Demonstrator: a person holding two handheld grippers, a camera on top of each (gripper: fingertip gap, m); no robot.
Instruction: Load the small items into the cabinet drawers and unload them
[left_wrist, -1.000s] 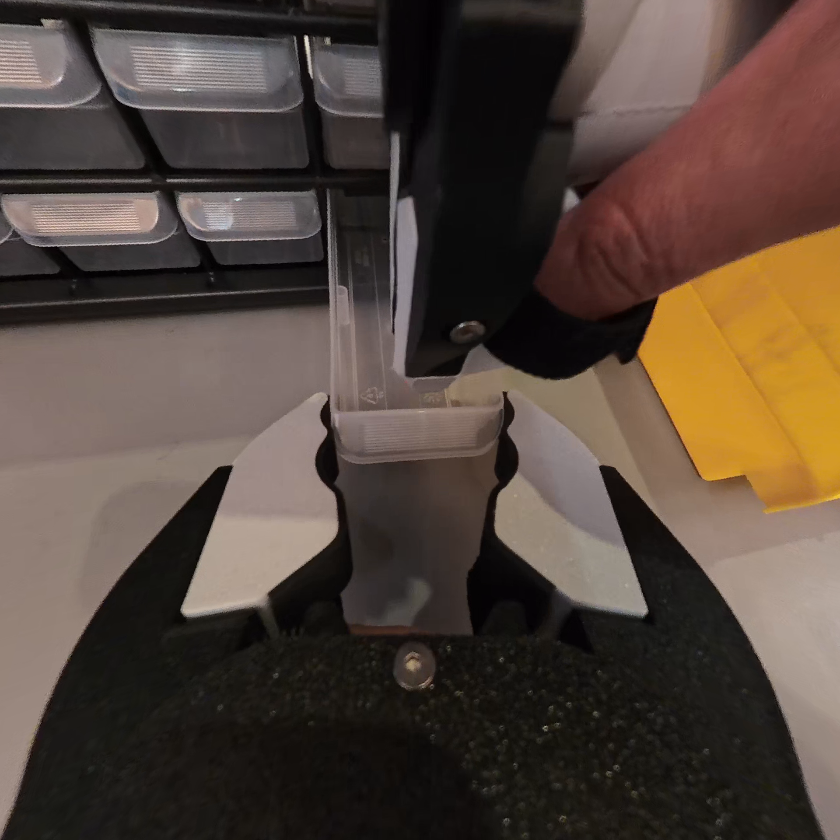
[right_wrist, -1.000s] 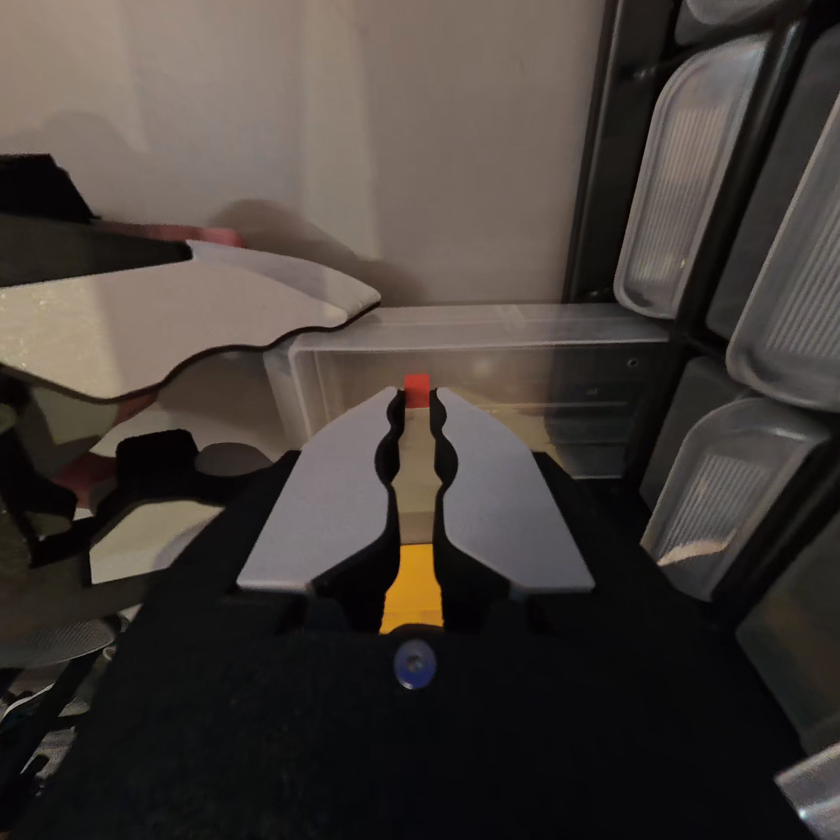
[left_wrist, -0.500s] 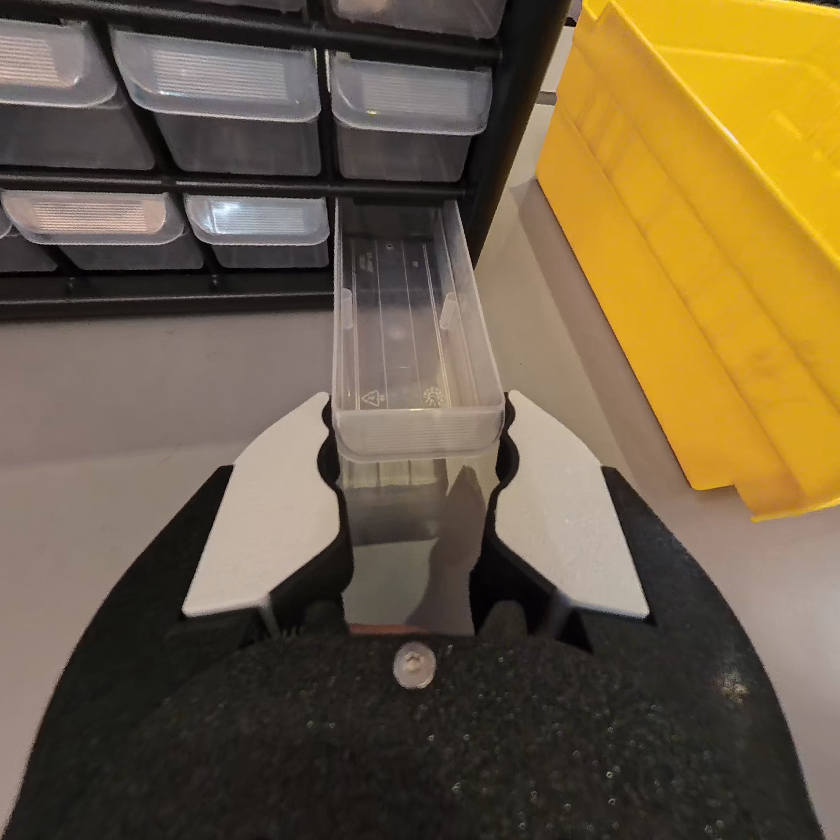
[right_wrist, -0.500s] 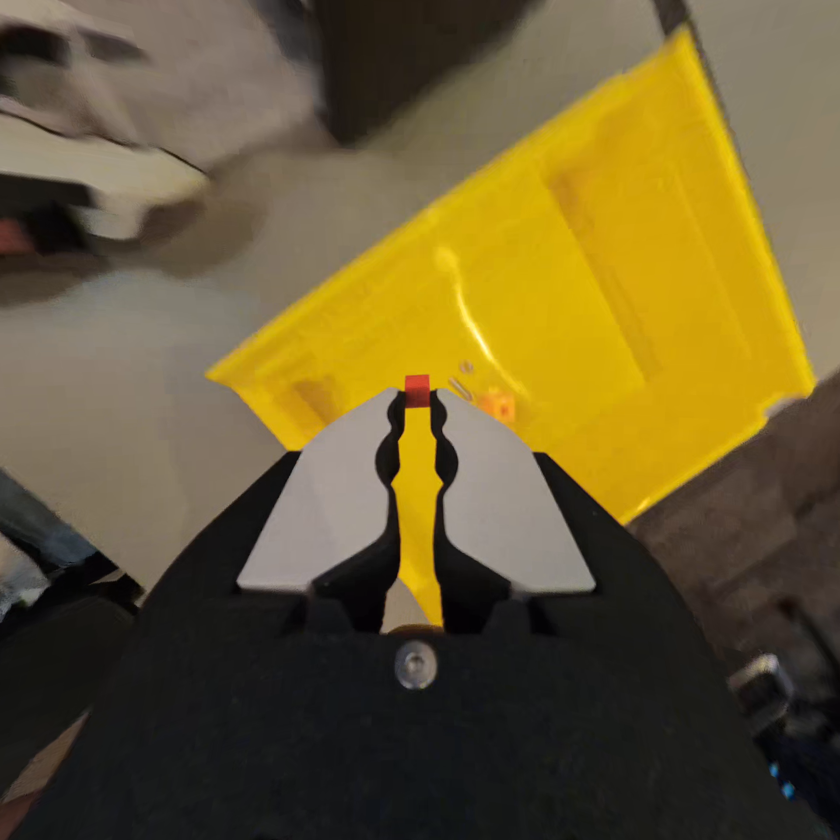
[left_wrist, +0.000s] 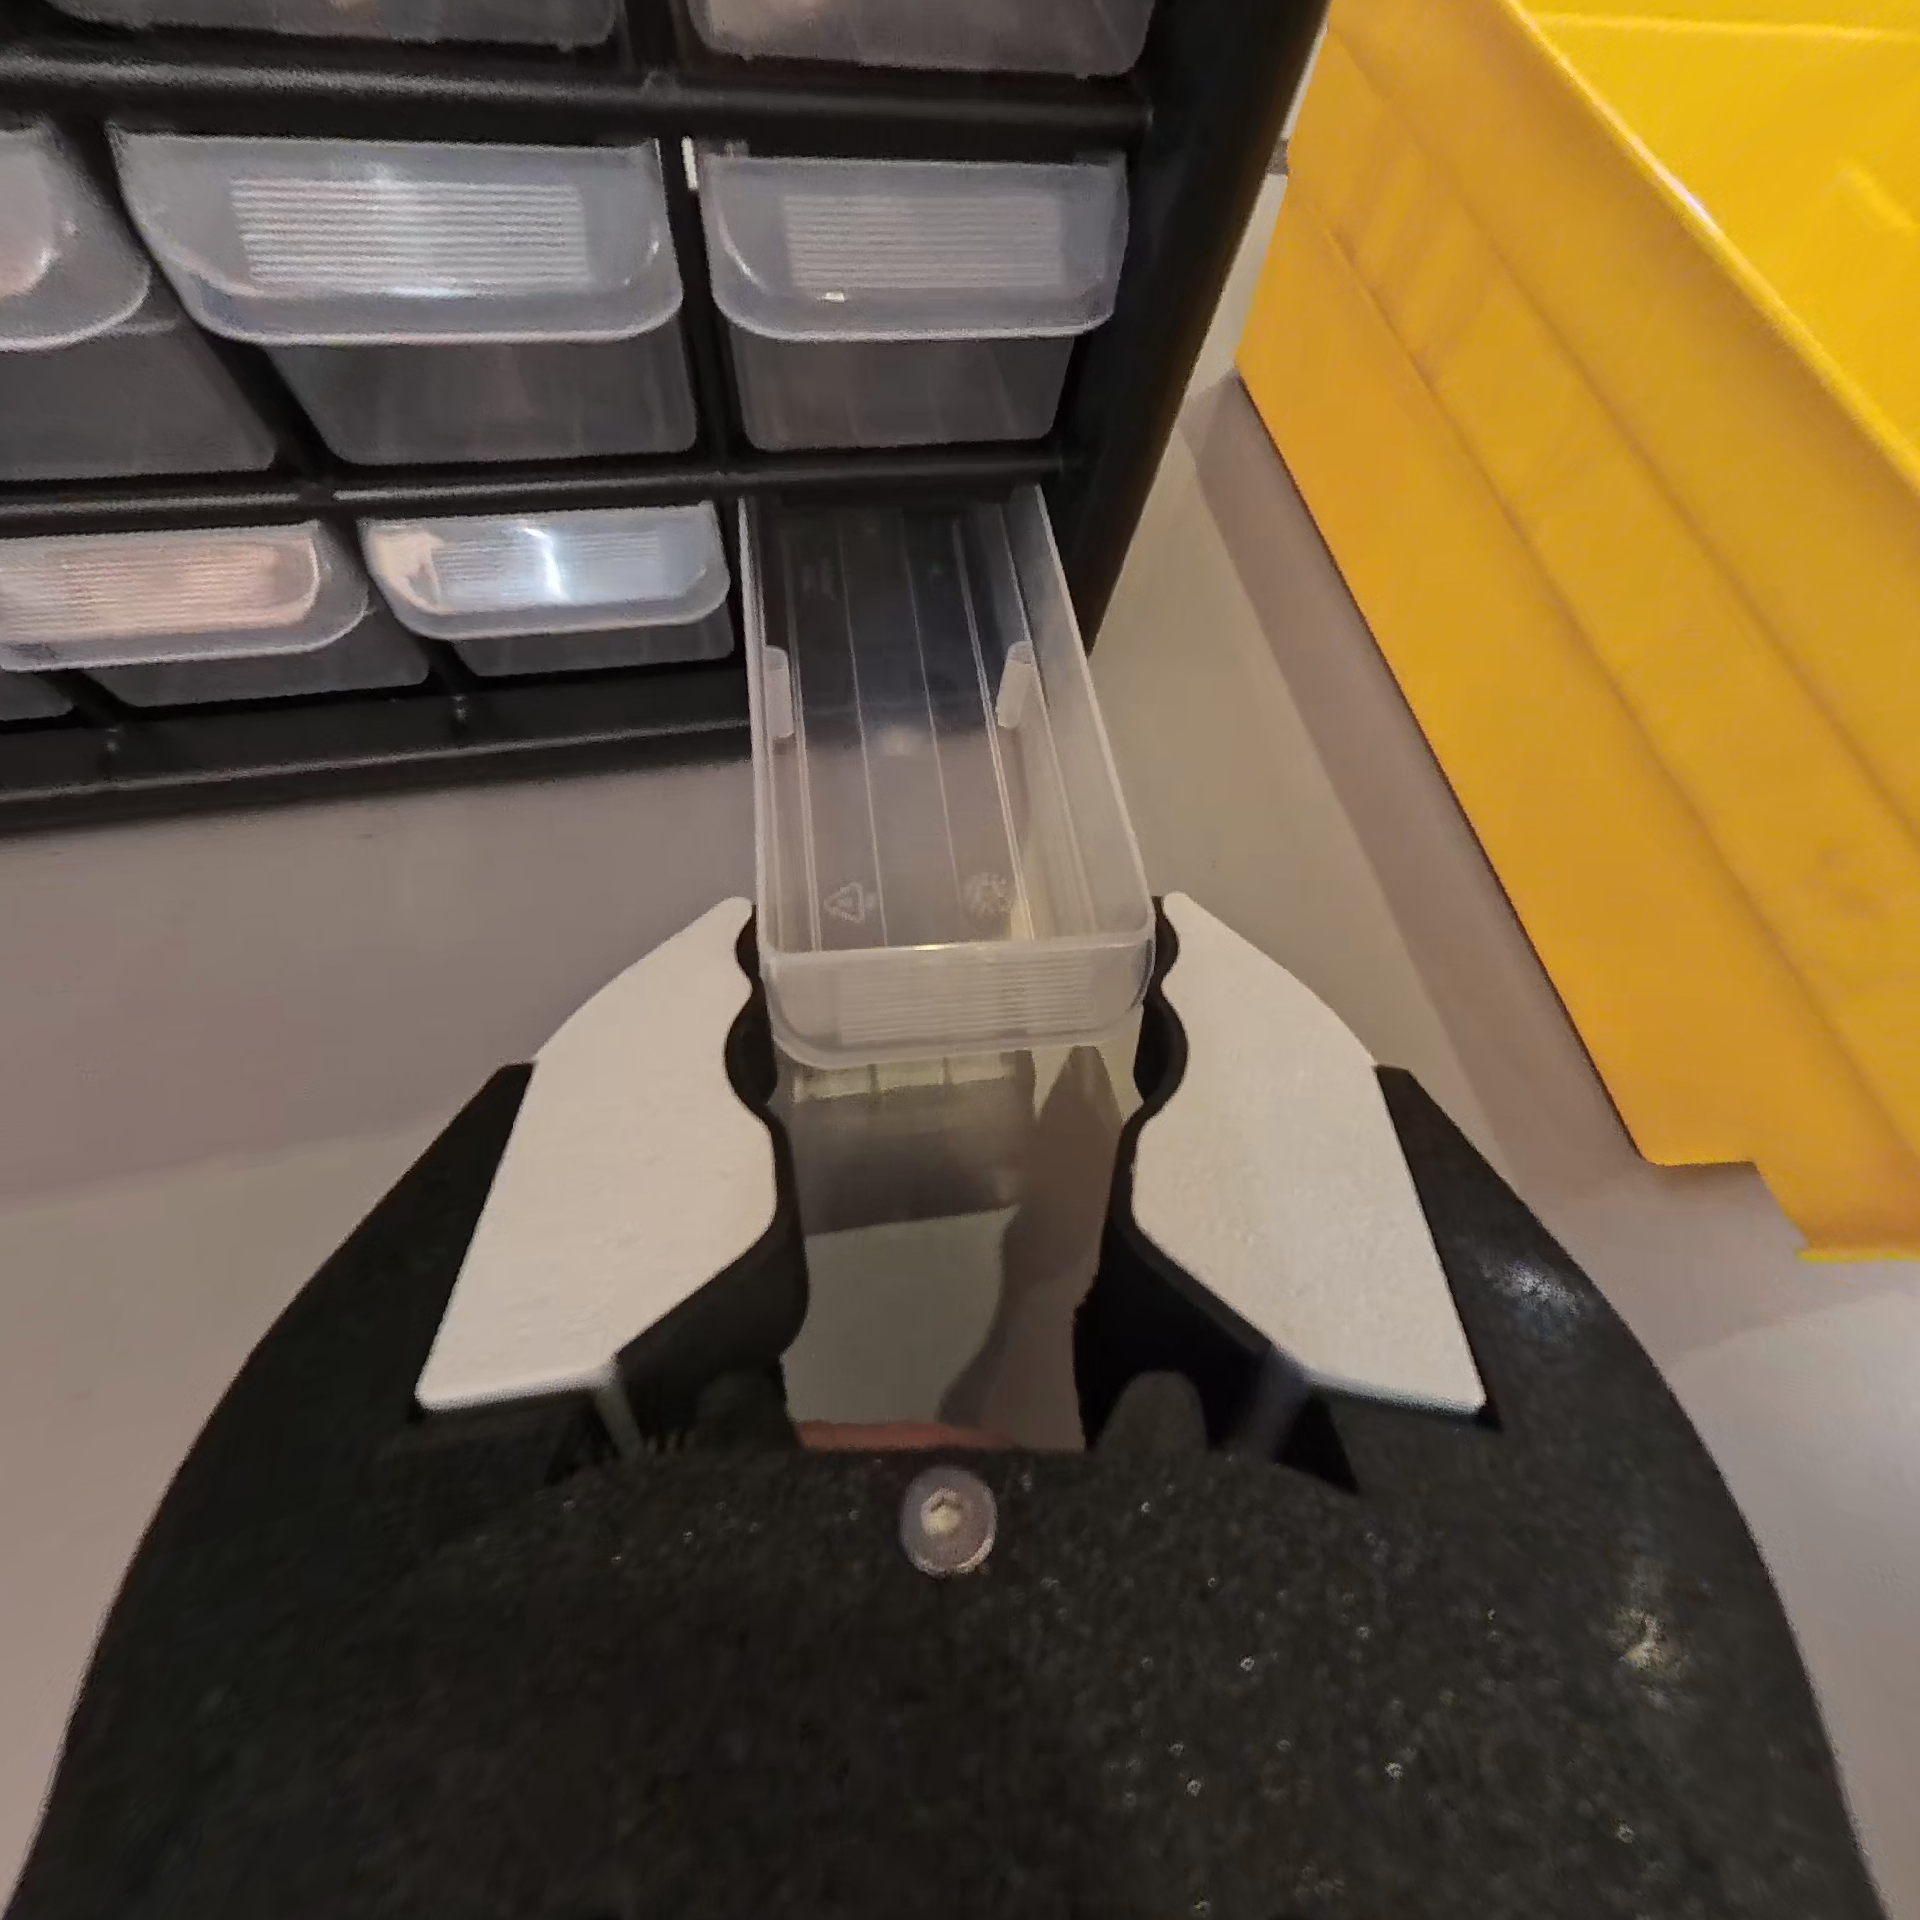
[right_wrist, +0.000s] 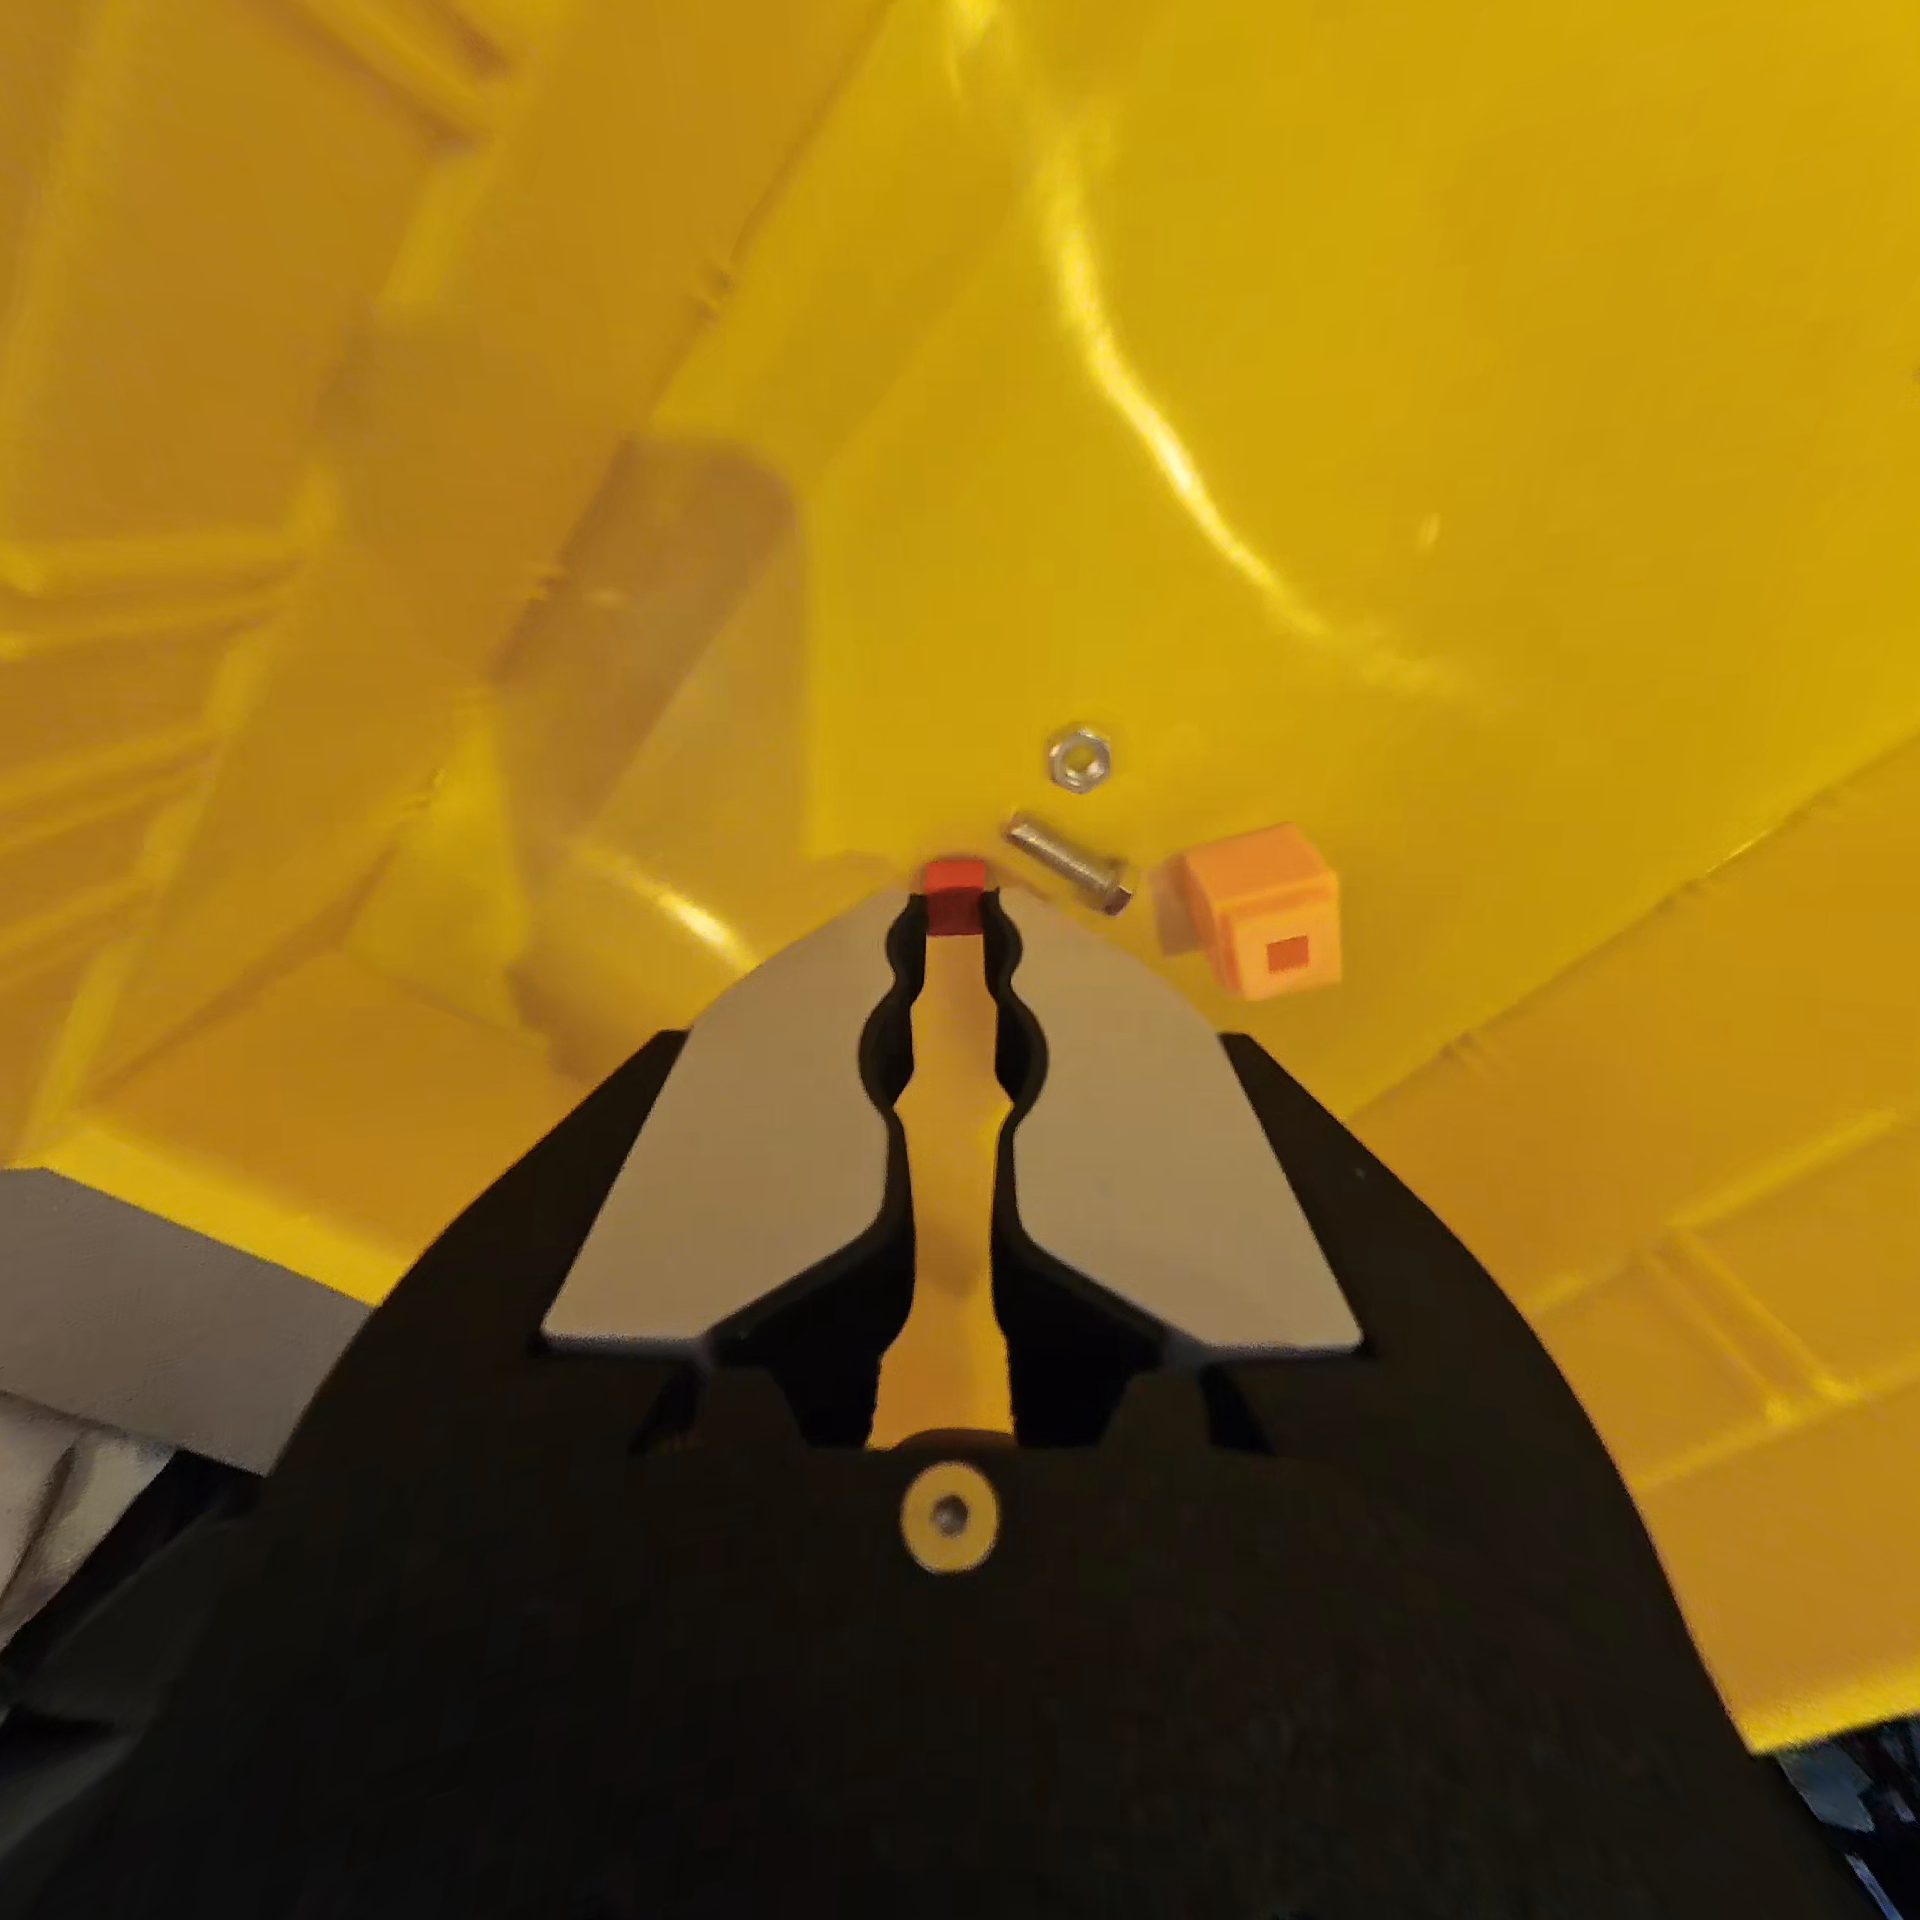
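Left wrist view alone shows the left gripper (left_wrist: 954, 971) clamping the front of a pulled-out clear drawer (left_wrist: 935, 810) of the black cabinet (left_wrist: 1174, 312). Only the right wrist view shows the right gripper (right_wrist: 954, 902) pinching a small red block (right_wrist: 953, 885) inside the yellow bin (right_wrist: 1351, 364), near a bolt (right_wrist: 1068, 860), nut (right_wrist: 1078, 756) and orange cube (right_wrist: 1262, 909).

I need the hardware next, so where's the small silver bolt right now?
In the right wrist view, the small silver bolt lies on the yellow plastic bin floor, between the silver hex nut and the orange cube.

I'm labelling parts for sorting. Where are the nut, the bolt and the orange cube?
nut (right_wrist: 1078, 758), right wrist view, its ring.
bolt (right_wrist: 1066, 860), right wrist view, its shaft.
orange cube (right_wrist: 1259, 910), right wrist view, its top face.
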